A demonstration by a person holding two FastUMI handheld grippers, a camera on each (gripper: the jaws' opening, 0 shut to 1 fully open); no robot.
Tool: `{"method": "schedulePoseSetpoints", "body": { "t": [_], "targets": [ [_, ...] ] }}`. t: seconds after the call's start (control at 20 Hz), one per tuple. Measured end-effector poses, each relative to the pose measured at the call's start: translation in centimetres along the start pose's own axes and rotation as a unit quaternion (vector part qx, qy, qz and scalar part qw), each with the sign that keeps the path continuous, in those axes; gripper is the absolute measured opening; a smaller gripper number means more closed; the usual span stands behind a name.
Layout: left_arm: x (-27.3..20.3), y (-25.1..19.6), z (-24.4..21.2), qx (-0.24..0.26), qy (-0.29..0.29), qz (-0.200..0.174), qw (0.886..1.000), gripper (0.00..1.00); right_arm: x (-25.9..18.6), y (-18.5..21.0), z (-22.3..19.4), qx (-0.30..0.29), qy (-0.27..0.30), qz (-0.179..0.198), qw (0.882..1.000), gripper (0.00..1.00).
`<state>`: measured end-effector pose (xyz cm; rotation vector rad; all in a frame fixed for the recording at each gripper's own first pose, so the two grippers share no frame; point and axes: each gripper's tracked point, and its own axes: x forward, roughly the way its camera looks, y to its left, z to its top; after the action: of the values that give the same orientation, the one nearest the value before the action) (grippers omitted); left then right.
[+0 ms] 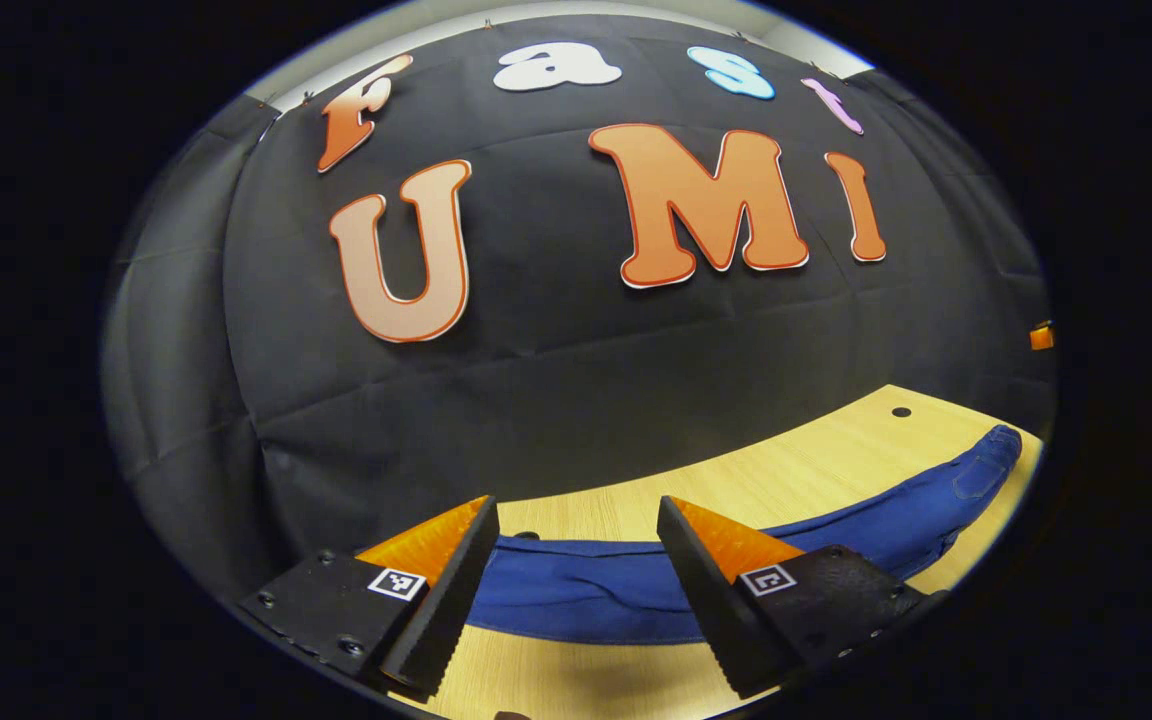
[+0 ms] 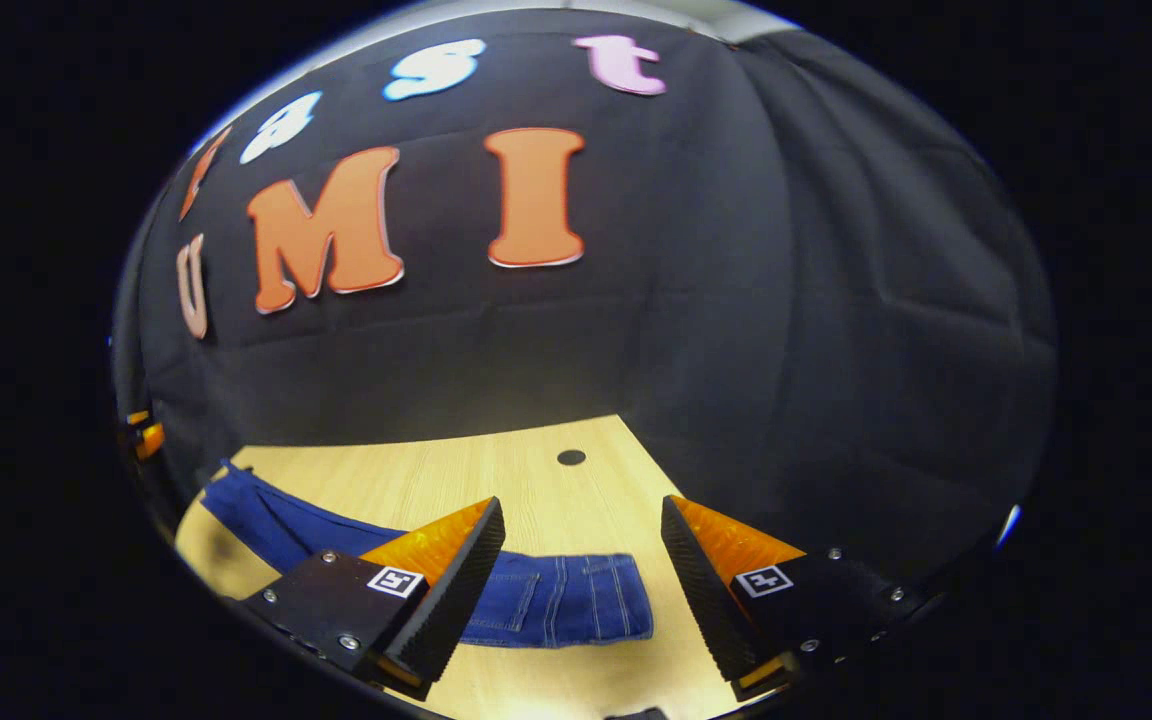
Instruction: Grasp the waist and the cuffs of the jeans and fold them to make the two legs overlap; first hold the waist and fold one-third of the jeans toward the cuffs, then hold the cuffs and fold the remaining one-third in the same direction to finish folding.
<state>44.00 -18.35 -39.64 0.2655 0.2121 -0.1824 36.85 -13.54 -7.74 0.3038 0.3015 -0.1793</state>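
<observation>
One pair of blue jeans [image 1: 636,590] lies stretched flat along the light wooden table [image 1: 786,480], running lengthwise across it. In the left gripper view the legs pass behind the fingers and the garment curves away to the far right, where a back pocket and the waist end sit near the table's edge. In the right gripper view the jeans [image 2: 556,600] show that same waist end up close, with pocket stitching and seams, ending just between the two fingers, while the legs trail off toward the far left of the table [image 2: 496,470].

Both tools hang above the cloth without touching it. The left gripper [image 1: 576,600] has its fingers spread wide, with nothing between them; the jeans lie beyond and below the gap. The right gripper [image 2: 581,600] is likewise spread wide and holds nothing, its left finger overlapping the denim in the picture, though contact cannot be told.

A small dark round hole [image 2: 571,457] sits in the tabletop past the waist end, also seen at the far side in the left gripper view [image 1: 901,412]. Behind the table a black cloth wall [image 1: 556,380] closes off the booth, creased in a grid of fold lines, and a pale strip of room wall shows above it.
</observation>
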Motion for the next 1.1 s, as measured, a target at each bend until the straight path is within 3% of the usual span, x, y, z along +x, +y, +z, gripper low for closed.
{"method": "schedulePoseSetpoints", "body": {
  "t": [0.1,0.15,0.35,0.55,0.7,1.1],
  "targets": [
    [-0.3,0.2,-0.3,-0.022,0.005,0.008,1.000,0.94,-0.6,-2.3,-2.4,0.069,0.017,-0.013,0.997,1.00],
    [-0.5,0.0,-0.3,-0.024,0.001,0.010,1.000,0.98,-0.5,-3.0,-3.6,0.108,0.026,-0.018,0.994,0.98],
    [-2.1,-0.4,-0.2,0.005,0.004,0.014,1.000,0.98,0.8,-4.8,-10.4,0.228,0.092,-0.030,0.969,0.98],
    [-3.0,-0.3,-1.4,0.001,0.022,0.017,1.000,0.98,3.0,-4.4,-15.9,0.289,0.140,-0.023,0.947,0.97],
    [-3.9,0.5,-2.5,0.011,0.038,0.030,0.999,0.98,5.4,-3.0,-16.9,0.334,0.146,-0.014,0.931,0.97],
    [-5.0,3.0,-4.8,0.003,0.066,0.062,0.996,0.98,9.3,-2.0,-18.7,0.284,0.171,-0.070,0.941,0.94]
  ]
}}
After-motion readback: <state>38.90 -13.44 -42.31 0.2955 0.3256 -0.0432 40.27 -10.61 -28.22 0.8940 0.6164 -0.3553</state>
